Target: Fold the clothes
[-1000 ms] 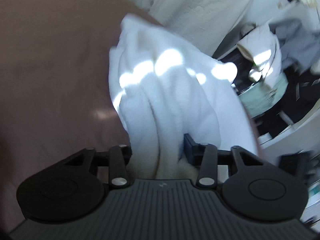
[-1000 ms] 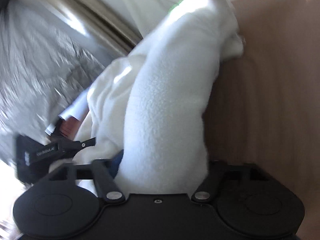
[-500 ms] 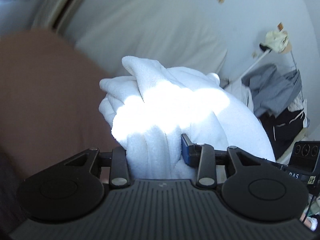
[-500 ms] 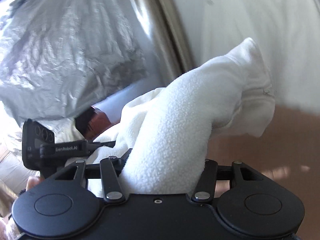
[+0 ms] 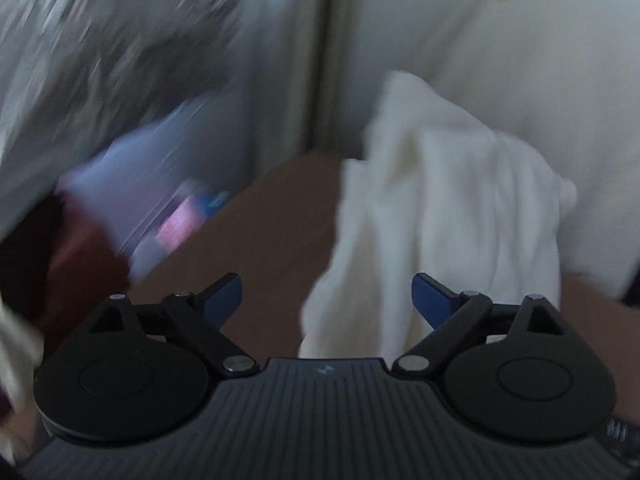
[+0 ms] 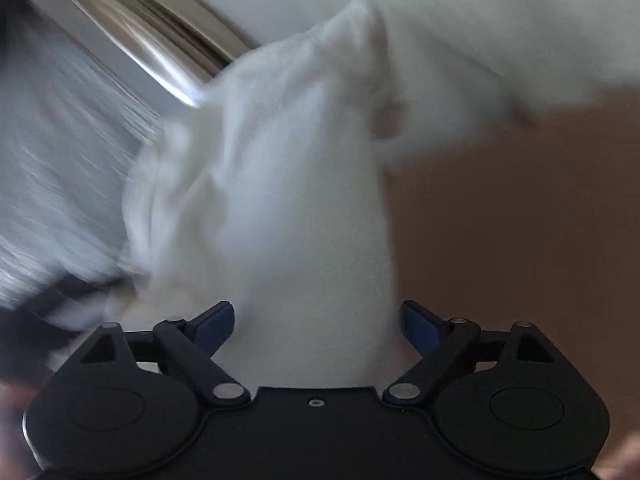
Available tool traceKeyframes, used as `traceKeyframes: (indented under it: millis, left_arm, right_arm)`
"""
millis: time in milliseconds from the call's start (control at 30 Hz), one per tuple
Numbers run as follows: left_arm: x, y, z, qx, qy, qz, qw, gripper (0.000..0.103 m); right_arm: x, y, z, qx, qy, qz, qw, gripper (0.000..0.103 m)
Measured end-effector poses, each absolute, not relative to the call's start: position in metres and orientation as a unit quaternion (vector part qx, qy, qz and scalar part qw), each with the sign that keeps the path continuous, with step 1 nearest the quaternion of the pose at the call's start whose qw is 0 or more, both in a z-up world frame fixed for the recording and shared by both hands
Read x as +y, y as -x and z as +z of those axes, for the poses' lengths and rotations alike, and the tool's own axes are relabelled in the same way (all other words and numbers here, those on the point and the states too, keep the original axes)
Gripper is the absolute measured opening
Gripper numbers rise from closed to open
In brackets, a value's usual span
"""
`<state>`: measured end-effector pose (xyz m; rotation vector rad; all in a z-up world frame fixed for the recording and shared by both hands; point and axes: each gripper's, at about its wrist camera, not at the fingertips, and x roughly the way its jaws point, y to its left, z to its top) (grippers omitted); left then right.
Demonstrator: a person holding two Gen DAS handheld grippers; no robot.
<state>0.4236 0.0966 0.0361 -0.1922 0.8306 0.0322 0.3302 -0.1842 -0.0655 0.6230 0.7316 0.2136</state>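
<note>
Both hand-held grippers just let go: left hand-held gripper [image 5: 326, 294] and right hand-held gripper [image 6: 316, 322] now gape wide, holding nothing. The white fleece [image 5: 448, 216] slumps at 1 o'clock on the brown bed [image 5: 272, 240], so probably dropped for regrasping.

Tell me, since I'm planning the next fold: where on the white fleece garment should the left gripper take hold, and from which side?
Probably the narrow bunched lower end of the white fleece garment, nearest the open left gripper. Come straight ahead, shifted slightly right: the cloth sits off-centre by the right finger, gathered into a thin rope there.
</note>
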Motion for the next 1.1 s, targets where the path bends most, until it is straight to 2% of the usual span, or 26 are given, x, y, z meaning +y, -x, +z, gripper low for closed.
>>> traceKeyframes:
  millis: [67,100,167,233,333,433,533,633,700,800,833,867,900,933,1033,1067,1100]
  left_arm:
    - [0.093,-0.429,-0.020,0.461,0.114,-0.014,0.880,0.047]
    - [0.092,-0.427,-0.039,0.476,0.133,-0.038,0.869,0.046]
    - [0.089,-0.416,-0.061,0.469,0.163,-0.058,0.866,0.045]
    - [0.089,-0.405,-0.072,0.457,0.199,-0.067,0.864,0.051]
    - [0.086,-0.391,-0.081,0.442,0.275,-0.110,0.846,0.054]
    - [0.076,-0.376,-0.075,0.422,0.273,-0.120,0.856,0.059]
    - [0.065,-0.364,-0.074,0.402,0.256,-0.124,0.871,0.071]
    - [0.062,-0.361,-0.078,0.397,0.242,-0.126,0.876,0.072]
    - [0.063,-0.359,-0.072,0.380,0.222,-0.134,0.888,0.069]
    - [0.064,-0.364,-0.070,0.352,0.156,-0.131,0.913,0.068]
    - [0.066,-0.371,-0.074,0.359,0.156,-0.127,0.911,0.064]
    - [0.068,-0.378,-0.078,0.366,0.156,-0.124,0.909,0.053]
    - [0.070,-0.386,-0.083,0.374,0.152,-0.119,0.907,0.038]
    - [0.070,-0.394,-0.087,0.386,0.141,-0.111,0.905,0.012]
    - [0.078,-0.399,-0.086,0.361,0.124,-0.043,0.923,0.012]
    - [0.084,-0.395,-0.083,0.340,0.123,-0.004,0.932,0.008]
    - [0.092,-0.392,-0.081,0.323,0.127,0.021,0.937,0.008]
  right_arm:
    - [-0.188,-0.320,-0.105,0.382,-0.285,0.103,0.873,0.086]
    - [-0.192,-0.312,-0.122,0.393,-0.289,0.113,0.865,0.085]
    - [-0.203,-0.296,-0.137,0.414,-0.296,0.128,0.852,0.085]
    - [-0.213,-0.281,-0.151,0.432,-0.296,0.141,0.840,0.085]
    - [-0.213,-0.262,-0.131,0.435,-0.184,0.134,0.871,0.085]
    - [-0.214,-0.244,-0.098,0.417,-0.065,0.132,0.897,0.085]
    - [-0.196,-0.238,-0.053,0.413,0.057,0.142,0.898,0.084]
    - [-0.176,-0.233,-0.005,0.437,0.170,0.161,0.869,0.084]
    - [-0.166,-0.223,0.023,0.486,0.244,0.230,0.807,0.082]
    - [-0.143,-0.227,0.054,0.461,0.295,0.259,0.796,0.091]
    - [-0.138,-0.235,0.054,0.448,0.292,0.266,0.802,0.092]
    - [-0.132,-0.246,0.047,0.432,0.287,0.268,0.812,0.092]
    - [-0.126,-0.255,0.039,0.415,0.281,0.269,0.822,0.092]
    - [-0.123,-0.262,0.026,0.397,0.277,0.263,0.835,0.091]
    - [-0.116,-0.281,-0.019,0.319,0.238,0.228,0.889,0.089]
    - [-0.122,-0.285,-0.033,0.301,0.200,0.222,0.906,0.089]
    - [-0.128,-0.294,-0.047,0.301,0.148,0.221,0.916,0.089]
